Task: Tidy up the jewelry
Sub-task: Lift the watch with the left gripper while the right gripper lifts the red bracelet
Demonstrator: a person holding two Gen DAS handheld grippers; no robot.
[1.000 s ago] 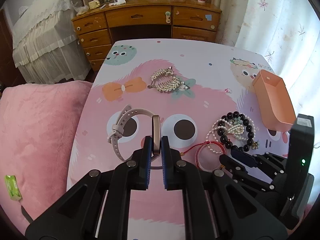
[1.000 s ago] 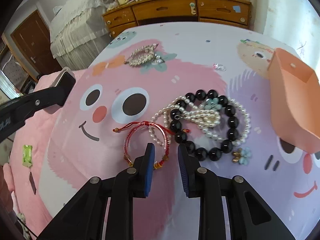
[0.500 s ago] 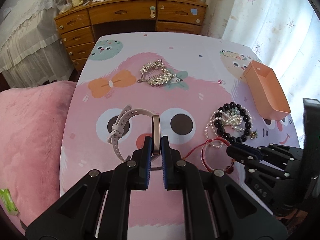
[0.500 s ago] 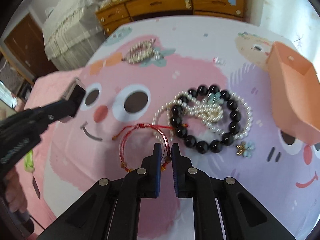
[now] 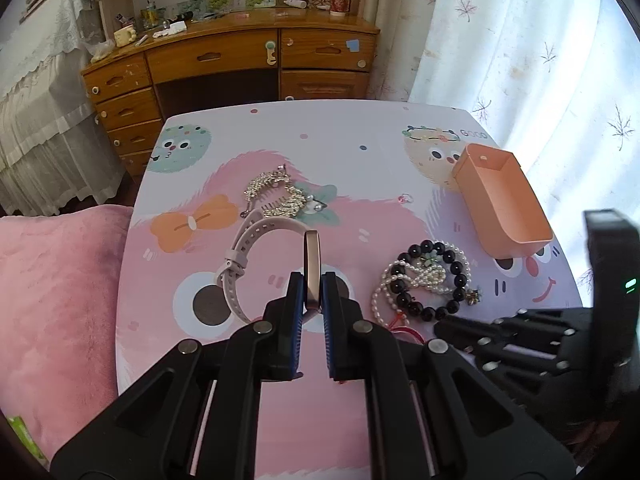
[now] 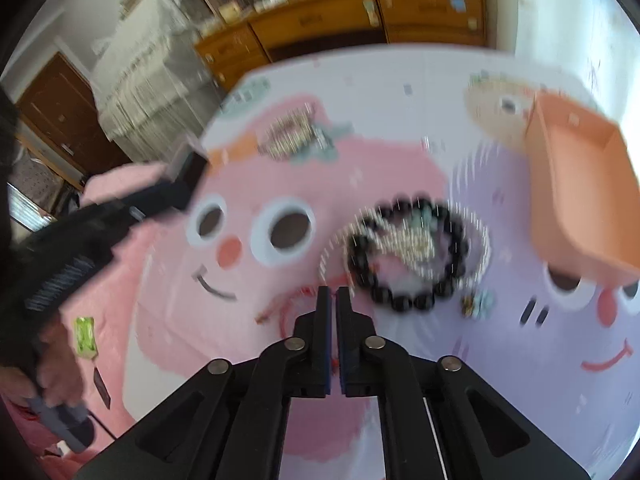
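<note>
My left gripper (image 5: 311,294) is shut on the case of a pale pink watch (image 5: 311,264) and holds it above the cartoon-print table (image 5: 352,152); its strap (image 5: 236,276) curls to the left. My right gripper (image 6: 333,300) is shut on the red string bracelet (image 6: 296,304), which hangs partly hidden behind its fingers; the view is blurred. A black bead bracelet (image 5: 434,312) tangled with a pearl strand (image 5: 424,276) lies right of centre. A rhinestone hair comb (image 5: 276,196) lies further back. An orange bin (image 5: 504,204) stands at the right.
A pink cushion (image 5: 52,300) borders the table's left edge. A wooden desk (image 5: 240,68) with drawers stands behind the table, a curtain (image 5: 520,60) to the right. A small ring (image 5: 405,199) lies near the comb.
Both grippers have lifted away from the table. The left raised the watch. The right closed on the red string bracelet and pulled it up.
</note>
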